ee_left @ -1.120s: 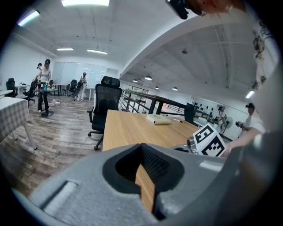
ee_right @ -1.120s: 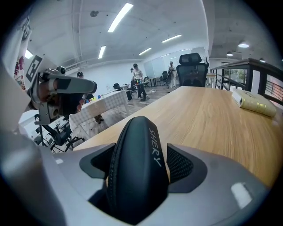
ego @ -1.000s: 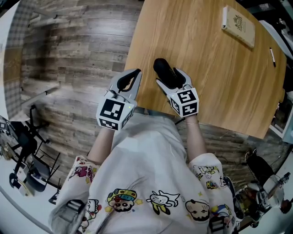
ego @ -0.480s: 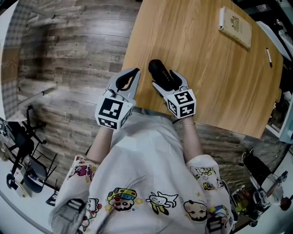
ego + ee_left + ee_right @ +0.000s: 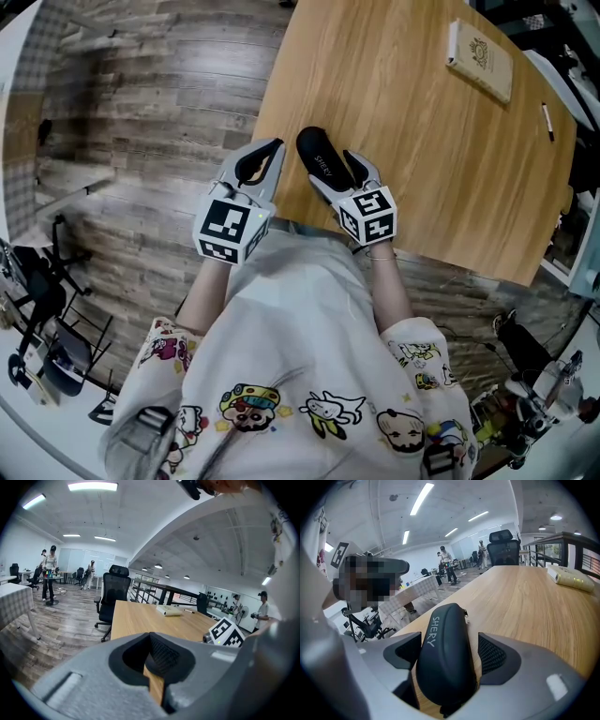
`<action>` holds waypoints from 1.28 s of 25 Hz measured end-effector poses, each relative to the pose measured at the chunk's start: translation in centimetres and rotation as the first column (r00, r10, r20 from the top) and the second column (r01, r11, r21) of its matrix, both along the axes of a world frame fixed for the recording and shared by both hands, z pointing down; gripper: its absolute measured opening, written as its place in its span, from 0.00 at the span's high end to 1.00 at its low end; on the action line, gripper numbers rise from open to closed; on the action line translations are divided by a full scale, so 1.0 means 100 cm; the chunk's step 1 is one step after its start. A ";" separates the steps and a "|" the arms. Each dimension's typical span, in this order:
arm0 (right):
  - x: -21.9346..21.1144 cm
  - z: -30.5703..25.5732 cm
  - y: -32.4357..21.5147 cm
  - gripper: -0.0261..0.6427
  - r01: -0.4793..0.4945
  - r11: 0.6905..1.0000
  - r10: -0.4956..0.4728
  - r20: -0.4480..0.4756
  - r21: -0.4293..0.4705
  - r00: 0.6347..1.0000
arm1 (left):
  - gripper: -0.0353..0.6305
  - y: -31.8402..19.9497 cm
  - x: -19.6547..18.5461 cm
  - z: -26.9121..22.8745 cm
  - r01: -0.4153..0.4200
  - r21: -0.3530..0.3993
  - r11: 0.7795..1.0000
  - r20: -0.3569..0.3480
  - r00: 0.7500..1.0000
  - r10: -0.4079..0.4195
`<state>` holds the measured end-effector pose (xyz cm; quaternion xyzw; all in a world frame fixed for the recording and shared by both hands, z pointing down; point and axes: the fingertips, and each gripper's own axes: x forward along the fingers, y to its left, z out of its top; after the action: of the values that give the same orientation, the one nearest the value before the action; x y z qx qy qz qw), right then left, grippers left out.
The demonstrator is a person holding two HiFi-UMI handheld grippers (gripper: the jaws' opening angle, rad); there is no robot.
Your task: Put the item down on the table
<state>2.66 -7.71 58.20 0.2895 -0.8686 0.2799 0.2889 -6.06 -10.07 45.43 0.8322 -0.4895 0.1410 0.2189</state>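
A black zip glasses case [image 5: 322,159] printed SHERY lies lengthwise between the jaws of my right gripper [image 5: 339,174], which is shut on it. The case sits low over the near left corner of the wooden table [image 5: 422,141]; whether it touches the wood I cannot tell. In the right gripper view the case [image 5: 445,653] fills the space between the two pads, with only a thin sliver of table showing at its right side. My left gripper [image 5: 272,150] hangs just off the table's left edge, shut and holding nothing. Its pads [image 5: 161,656] meet, leaving a narrow slit.
A cream book [image 5: 480,58] lies at the table's far side, with a pen [image 5: 546,120] near the right edge. Wooden flooring runs to the left of the table. A black office chair [image 5: 112,592] stands at the far end, and people stand in the background.
The right gripper has shifted slightly left with the case, and the case now lies flatter, with its printed top showing. The left gripper has hardly moved.
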 end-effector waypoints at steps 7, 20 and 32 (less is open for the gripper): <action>-0.004 -0.005 0.003 0.40 -0.001 1.000 0.001 -0.002 0.010 1.000 | 0.95 0.003 -0.005 -0.006 -0.006 0.016 1.000 -0.002 1.000 0.006; 0.011 -0.048 -0.004 0.40 -0.077 0.992 0.075 0.022 0.097 0.997 | 0.95 -0.003 -0.001 -0.030 -0.033 0.077 0.996 -0.004 0.999 0.033; 0.058 -0.122 -0.025 0.44 -0.254 0.942 0.230 0.132 0.218 0.964 | 0.95 -0.015 0.026 -0.062 -0.103 0.159 0.982 0.003 0.995 0.104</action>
<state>8.49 -10.23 46.01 0.4110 -0.8670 0.2243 0.1706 -3.48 -11.54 39.22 0.8717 -0.4547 0.1105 0.1453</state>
